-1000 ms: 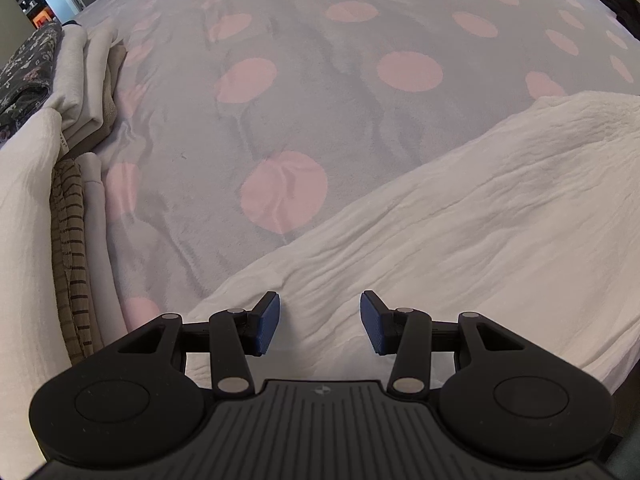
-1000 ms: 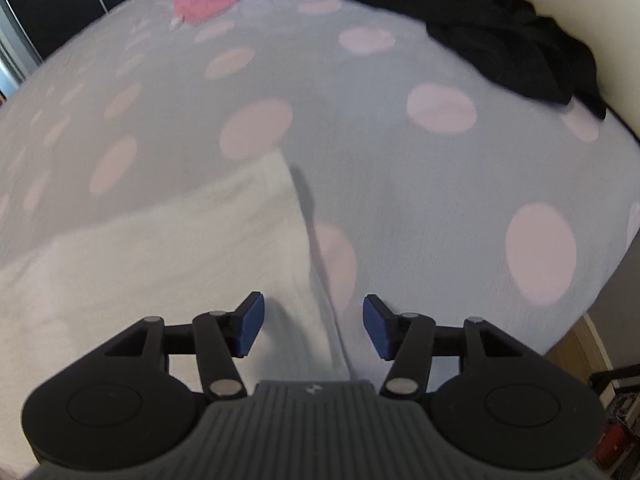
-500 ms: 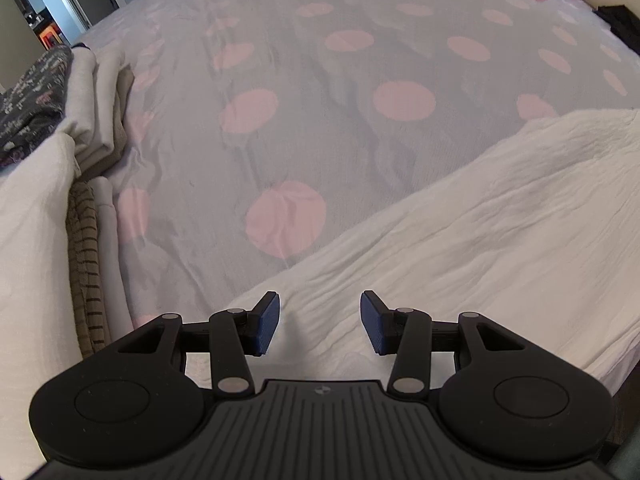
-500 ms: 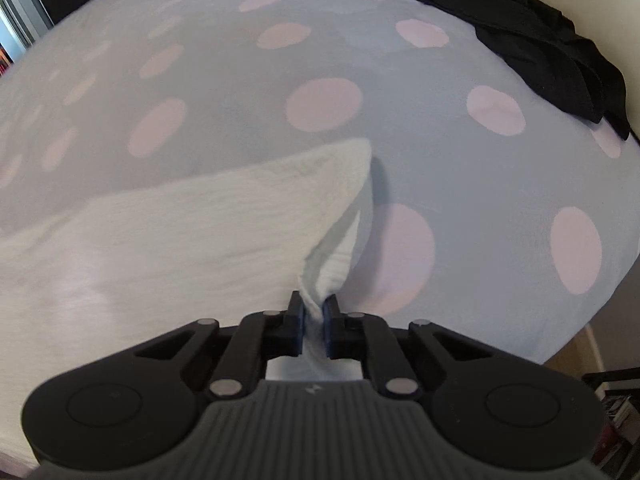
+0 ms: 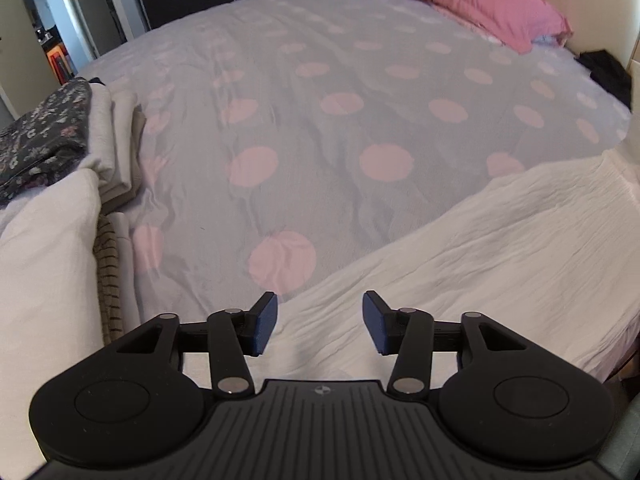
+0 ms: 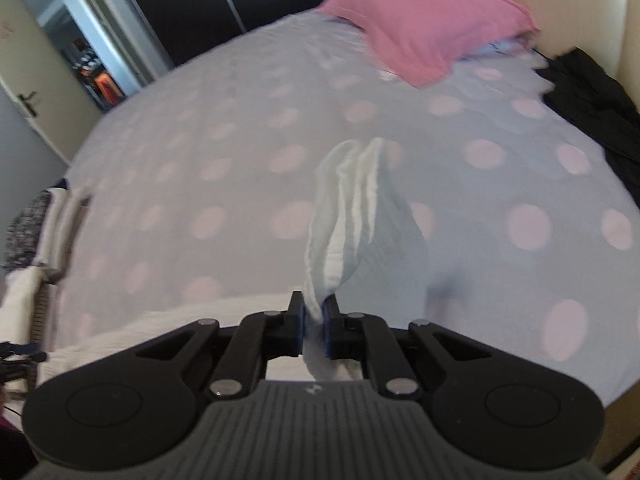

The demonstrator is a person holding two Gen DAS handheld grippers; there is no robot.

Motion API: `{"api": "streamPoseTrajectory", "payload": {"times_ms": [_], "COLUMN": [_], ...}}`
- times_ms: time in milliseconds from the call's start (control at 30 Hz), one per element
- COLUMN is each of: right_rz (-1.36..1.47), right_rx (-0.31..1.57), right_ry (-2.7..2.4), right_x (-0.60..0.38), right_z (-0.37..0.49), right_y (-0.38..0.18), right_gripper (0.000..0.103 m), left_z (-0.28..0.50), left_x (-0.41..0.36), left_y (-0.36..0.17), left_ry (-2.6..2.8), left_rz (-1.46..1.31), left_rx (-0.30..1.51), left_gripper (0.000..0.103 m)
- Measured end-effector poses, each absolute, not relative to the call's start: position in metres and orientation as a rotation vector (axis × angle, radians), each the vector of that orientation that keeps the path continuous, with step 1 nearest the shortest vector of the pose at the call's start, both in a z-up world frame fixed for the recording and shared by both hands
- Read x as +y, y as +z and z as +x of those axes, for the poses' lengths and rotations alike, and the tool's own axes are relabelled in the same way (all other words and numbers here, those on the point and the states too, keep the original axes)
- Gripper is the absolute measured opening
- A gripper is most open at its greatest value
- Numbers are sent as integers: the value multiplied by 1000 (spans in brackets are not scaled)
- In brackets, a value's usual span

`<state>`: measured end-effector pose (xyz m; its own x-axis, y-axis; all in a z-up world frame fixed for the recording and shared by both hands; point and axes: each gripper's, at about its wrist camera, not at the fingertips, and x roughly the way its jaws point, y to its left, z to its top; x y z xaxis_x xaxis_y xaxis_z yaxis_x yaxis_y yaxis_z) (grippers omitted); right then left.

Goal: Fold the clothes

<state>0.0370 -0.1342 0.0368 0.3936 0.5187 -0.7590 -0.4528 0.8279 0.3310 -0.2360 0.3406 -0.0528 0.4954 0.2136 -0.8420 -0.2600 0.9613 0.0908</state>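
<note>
- Bed cover (image 5: pixel 328 92), grey with pink dots, fills both views; pink pillow (image 5: pixel 476 4) upper right of frame.
- White garment (image 5: pixel 480 264) spread on the cover, lower right of left wrist view.
- Left gripper (image 5: pixel 319 322) spread wide, hovering over the garment's near edge, gripping nothing.
- Right gripper (image 6: pixel 314 326) pressed together, pinching a bunched corner of the white garment (image 6: pixel 348 216) (fabric lifted, standing up at frame centre).
- Folded clothes stack (image 5: pixel 60 148) at left edge; black clothing (image 6: pixel 592 96) at upper right.

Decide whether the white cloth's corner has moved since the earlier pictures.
Yes. The right gripper, shut on the white cloth, has lifted its corner off the dotted bedspread, toward the pink pillow.
</note>
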Motion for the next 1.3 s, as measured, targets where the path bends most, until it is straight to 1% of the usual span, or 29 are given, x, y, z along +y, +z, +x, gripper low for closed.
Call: {"api": "streamPoseTrajectory", "payload": {"times_ms": [200,333,467,567,600,667,700,800,933,1033,1167,1200,1233,1300], "right_rz": [81,56,52,70,79,111,130,176,136,110,150,158,165,169], "right_rx": [971,962,980,1009,1019,1050,1076,1157,1245,1291,1324,1329,1332,1336], "right_ry": [770,914,1055,1150,1177,1211,1224,1259,1261,1210,1148,1139,1128,1120], "right_x": [-42,28,98,145,161,190,203,243,285,310,328,329,330,328], "right_z": [-13,-62,-111,-152,-163,-183,-190,-213,-242,-254,-262,-262,-261,-259], "right_y": [87,109,121,120,118,108,99,72,25,-10,-45,-50,-55,-63], "right_gripper": [11,11,11,11,11,11,11,11,11,11,11,12,18,26], "left_z": [-261,-282,-303,-317,-322,-330,-334,-348,-358,-363,-367,-367,-367,-368], "left_x": [357,373,389,401,406,417,422,433,440,442,444,444,444,444], "left_y": [-45,-39,-36,-37,-38,-40,-40,-36,-33,-33,-35,-35,-36,-37], "left_ry": [354,388,416,461,483,523,536,565,580,582,587,585,583,582], "left_rz": [-104,-160,-210,-264,-285,-333,-359,-414,-450,-458,-464,-463,-462,-461], "left_rx": [1001,978,959,960,962,966,961,927,897,892,892,893,894,894], "left_gripper": [47,47,46,46,42,36,35,34,34,34,34,34,34,34]}}
